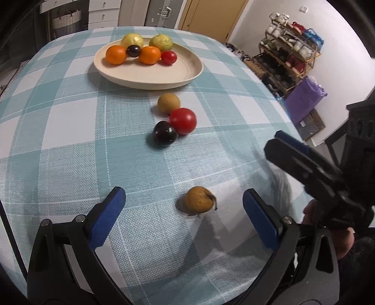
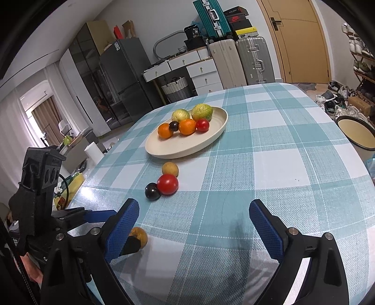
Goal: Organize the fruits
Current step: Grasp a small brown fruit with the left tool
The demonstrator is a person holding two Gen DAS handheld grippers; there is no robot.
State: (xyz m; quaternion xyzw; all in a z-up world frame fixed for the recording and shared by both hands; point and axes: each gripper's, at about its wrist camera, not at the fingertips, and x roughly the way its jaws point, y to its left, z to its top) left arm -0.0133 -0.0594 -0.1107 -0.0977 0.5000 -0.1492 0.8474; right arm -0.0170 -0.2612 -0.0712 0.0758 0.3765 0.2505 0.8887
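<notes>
Grey fridge [image 2: 121,77], suitcases [image 2: 254,59], wooden door [image 2: 302,40]

Little can be read. In the right wrist view, near the top centre of the frame, a black box [image 2: 193,31] on the white drawers shows the white number "38"; the smaller print above it is too blurred to read. To its right, atop the stacked boxes, a black shoebox [image 2: 238,18] carries a red mark that cannot be made out. At the lower left edge, faint white letters on the black device cannot be read. The left wrist view shows no legible text.
</notes>
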